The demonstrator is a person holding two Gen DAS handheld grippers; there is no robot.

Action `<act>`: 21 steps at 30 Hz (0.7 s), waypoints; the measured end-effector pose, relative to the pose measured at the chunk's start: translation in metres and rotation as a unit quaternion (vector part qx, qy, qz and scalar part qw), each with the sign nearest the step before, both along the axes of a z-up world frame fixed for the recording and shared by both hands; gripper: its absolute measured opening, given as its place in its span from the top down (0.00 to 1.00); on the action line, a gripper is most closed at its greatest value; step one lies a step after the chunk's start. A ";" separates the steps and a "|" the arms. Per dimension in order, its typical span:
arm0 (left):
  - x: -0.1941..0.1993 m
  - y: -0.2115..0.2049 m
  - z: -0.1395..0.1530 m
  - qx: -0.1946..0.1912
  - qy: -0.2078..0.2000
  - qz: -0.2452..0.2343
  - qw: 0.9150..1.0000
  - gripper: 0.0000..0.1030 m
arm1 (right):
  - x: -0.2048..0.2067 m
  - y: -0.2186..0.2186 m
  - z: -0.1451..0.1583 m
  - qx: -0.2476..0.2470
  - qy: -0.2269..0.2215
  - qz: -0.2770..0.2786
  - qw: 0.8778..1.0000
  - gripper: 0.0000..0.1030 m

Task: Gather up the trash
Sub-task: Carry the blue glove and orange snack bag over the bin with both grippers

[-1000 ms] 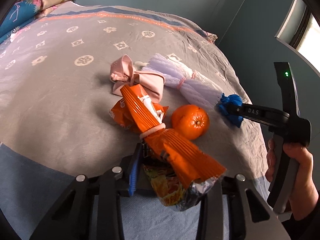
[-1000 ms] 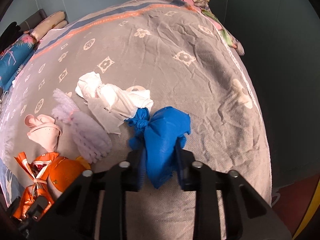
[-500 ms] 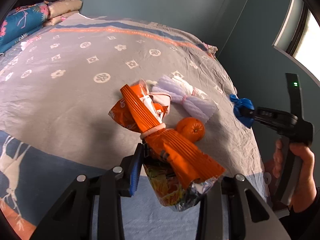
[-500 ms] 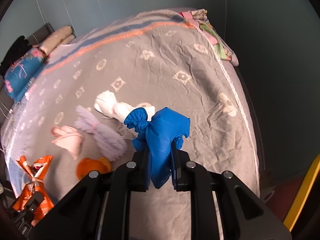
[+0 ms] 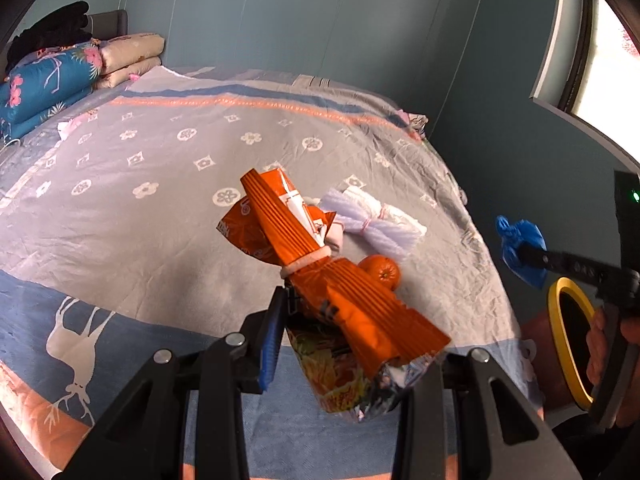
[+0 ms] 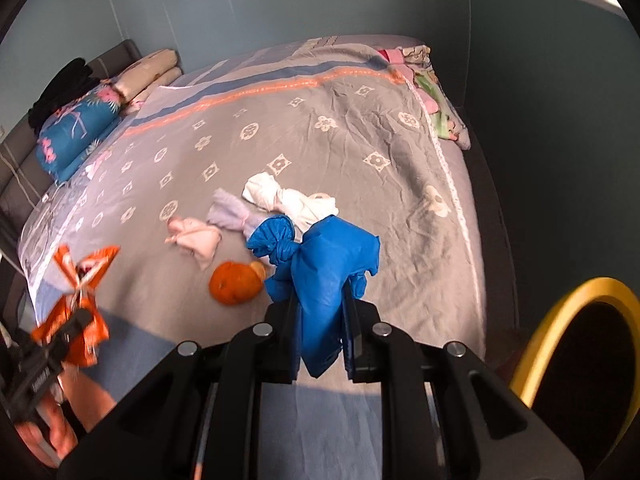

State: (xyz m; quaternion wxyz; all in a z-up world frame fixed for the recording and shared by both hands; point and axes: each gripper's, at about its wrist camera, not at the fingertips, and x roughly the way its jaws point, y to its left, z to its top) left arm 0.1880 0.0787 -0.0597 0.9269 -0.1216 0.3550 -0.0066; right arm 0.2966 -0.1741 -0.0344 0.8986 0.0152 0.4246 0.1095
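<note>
My left gripper [image 5: 352, 340] is shut on an orange snack wrapper [image 5: 320, 280] tied with a white band, held above the bed; it also shows in the right wrist view [image 6: 80, 300]. My right gripper [image 6: 322, 320] is shut on a knotted blue bag [image 6: 324, 272], held off the bed's right edge; it also shows in the left wrist view [image 5: 520, 252]. On the bed lie a tangerine [image 6: 236, 282], a pink wad [image 6: 196, 236], a lilac bundle [image 6: 232, 212] and a white knotted bag [image 6: 288, 200]. A yellow-rimmed black bin [image 6: 580, 360] stands at the lower right.
The grey patterned bedspread [image 6: 340, 140] covers a large bed. Folded quilts and pillows [image 5: 60, 76] are stacked at the headboard. Crumpled bedding [image 6: 432, 96] lies at the far corner. A teal wall and a window [image 5: 592, 60] are on the right.
Both grippers have lifted and pulled back from the bed with their loads. The yellow-rimmed bin has come into view beside the right gripper.
</note>
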 end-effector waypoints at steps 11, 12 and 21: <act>-0.015 -0.025 0.030 -0.002 -0.025 -0.025 0.999 0.68 | -0.060 -0.038 0.030 0.023 -0.020 0.000 1.000 0.85; -0.017 -0.029 0.034 -0.001 -0.029 -0.029 0.999 0.68 | -0.063 -0.041 0.033 0.025 -0.023 -0.001 0.999 0.85; -0.025 -0.066 0.060 0.000 -0.054 -0.066 0.996 0.68 | -0.091 -0.078 0.058 0.045 -0.045 -0.018 0.998 0.85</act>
